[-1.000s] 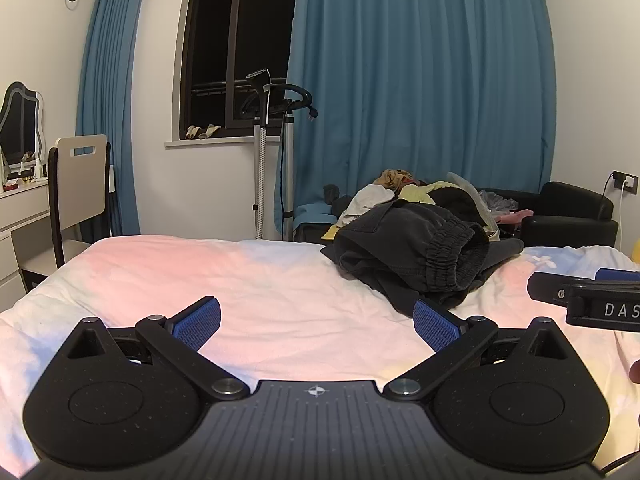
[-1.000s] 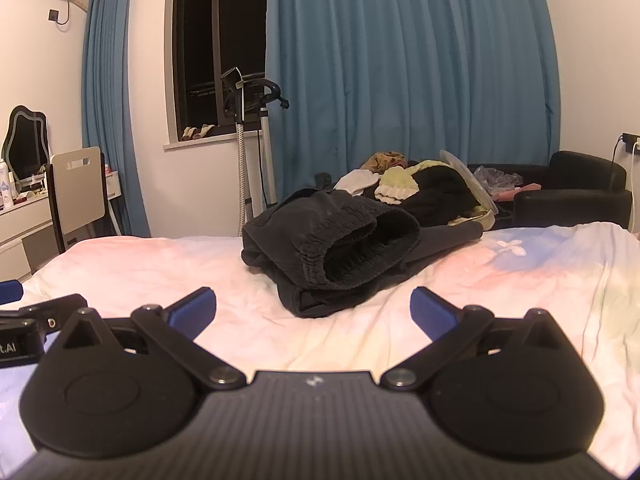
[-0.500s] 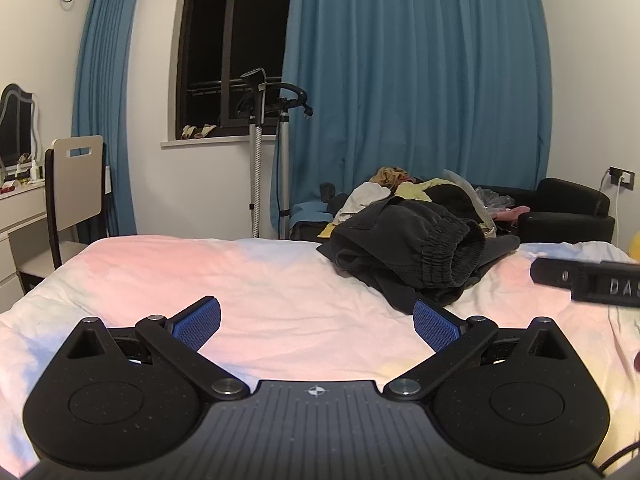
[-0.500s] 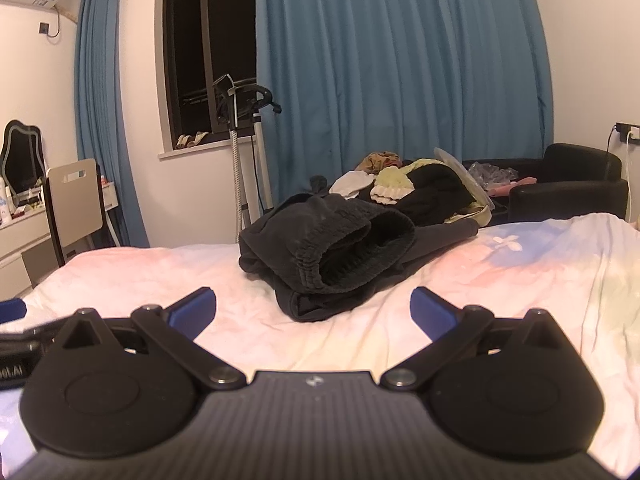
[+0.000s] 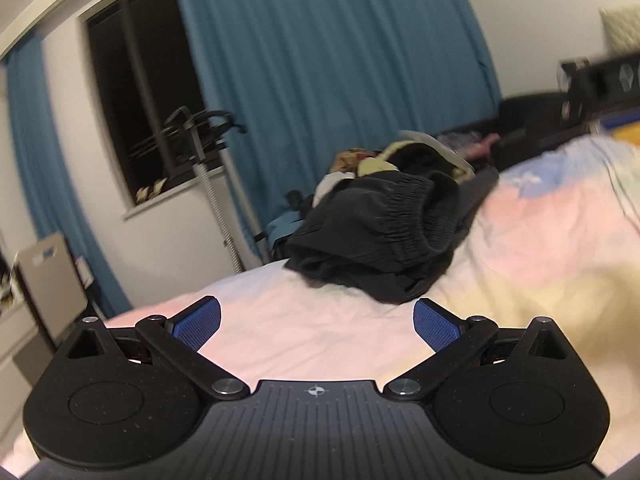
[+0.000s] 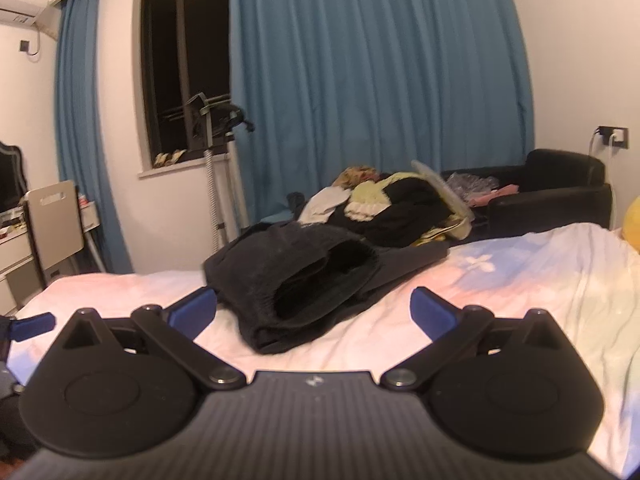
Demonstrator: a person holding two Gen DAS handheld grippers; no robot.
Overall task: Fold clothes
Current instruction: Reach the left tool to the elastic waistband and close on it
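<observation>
Black garment, crumpled in a heap with an elastic waistband or cuff showing, lies on the bed toward its far edge, ahead of both grippers. Not spread, not folded; task looks barely begun.

Risks, as judgement: the heap is bunched, so a pinch may catch several layers, or the waistband alone, and the thing lifts as a lump rather than opening flat. It sits near the far bed edge, so a pull the wrong way may drag it off toward the clothes pile behind, or snag bedsheet together with fabric. Left view is tilted and blurred, so aim from that side looks unsure.

Left gripper: fingers spread wide, nothing between them, touching nothing, over bare sheet just short of the garment.
Right gripper: fingers likewise wide apart, empty, with the near end of the garment showing between them; contact can't be told, seems apart.

The other gripper's blue tip peeks in at the left edge of the right view.
</observation>
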